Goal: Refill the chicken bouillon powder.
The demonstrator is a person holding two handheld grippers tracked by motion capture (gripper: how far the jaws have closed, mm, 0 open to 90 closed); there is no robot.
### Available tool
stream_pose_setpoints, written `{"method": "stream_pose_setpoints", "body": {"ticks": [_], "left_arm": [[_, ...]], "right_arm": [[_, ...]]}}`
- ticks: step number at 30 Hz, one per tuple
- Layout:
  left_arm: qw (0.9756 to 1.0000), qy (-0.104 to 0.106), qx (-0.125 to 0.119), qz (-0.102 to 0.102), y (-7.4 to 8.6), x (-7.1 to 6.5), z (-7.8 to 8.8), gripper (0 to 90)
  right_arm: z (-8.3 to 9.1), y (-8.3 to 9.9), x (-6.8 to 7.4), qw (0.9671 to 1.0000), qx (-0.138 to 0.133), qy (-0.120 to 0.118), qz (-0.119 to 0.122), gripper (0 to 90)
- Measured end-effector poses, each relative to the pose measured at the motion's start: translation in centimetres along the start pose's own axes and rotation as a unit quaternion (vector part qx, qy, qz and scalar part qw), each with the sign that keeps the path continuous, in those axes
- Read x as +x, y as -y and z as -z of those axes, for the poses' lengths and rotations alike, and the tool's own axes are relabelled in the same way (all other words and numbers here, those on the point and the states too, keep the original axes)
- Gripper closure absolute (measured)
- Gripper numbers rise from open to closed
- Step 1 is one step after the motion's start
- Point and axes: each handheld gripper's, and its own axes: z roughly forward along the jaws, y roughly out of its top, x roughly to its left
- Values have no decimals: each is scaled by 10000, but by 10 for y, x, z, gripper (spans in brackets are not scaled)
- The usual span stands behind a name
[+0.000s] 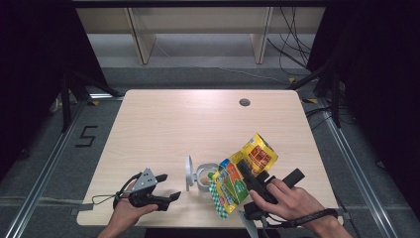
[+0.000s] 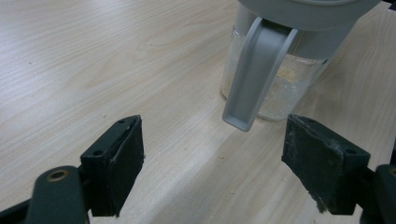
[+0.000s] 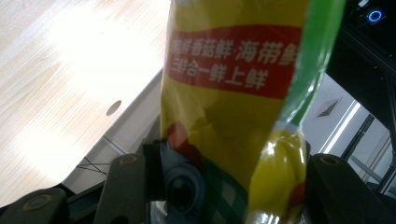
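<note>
High view: the right gripper [image 1: 249,174] sits at lower right of centre, its jaws clamped on a yellow-green pouch [image 1: 242,173]. The pouch is tilted, with its lower end over a glass jar [image 1: 205,177] at lower centre. The jar's grey lid [image 1: 188,172] stands hinged open on the jar's left side. The left gripper [image 1: 167,186] rests at lower left, apart from the jar, with its jaws spread and holding nothing.

Left gripper view: the jar [image 2: 275,88] fills the upper right, pale granules lie in its base, and a grey latch [image 2: 254,74] hangs down its front. The two pads [image 2: 123,158] stand wide apart over bare wood.

Right gripper view: the pouch [image 3: 233,102] runs up the centre of the frame between the jaws.

Probable faults:
- Spillage. The pouch mouth is hard to make out; if it sits off the jar opening, the contents would land on the table [image 1: 163,129].
- Jar shift or tip. The jar is unsupported, so a push from the pouch could move it.
- Slip. The film is glossy and could slide in the jaws.

Surface: pale wood-grain table, with a round cable hole [image 1: 244,102] at upper right and a few crumbs near the jar.

Room: grey floor, a taped figure 5 [image 1: 87,136] at left, black drapes on both sides, wooden shelf legs and loose cables at top.
</note>
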Motion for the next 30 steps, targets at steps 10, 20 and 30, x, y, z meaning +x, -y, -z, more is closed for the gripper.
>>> {"method": "stream_pose_setpoints", "body": {"ticks": [10,20,30], "left_arm": [[9999,-56,94,-130,0,2,1,202],[10000,18,40,44,0,0,0,202],[10000,7,49,48,0,0,-1,202]], "right_arm": [[2,1,2,9999,-8,-100,-96,519],[-9,4,-7,9995,54,-300,77,520],[-16,3,-11,9984,15,-491,265,520]]}}
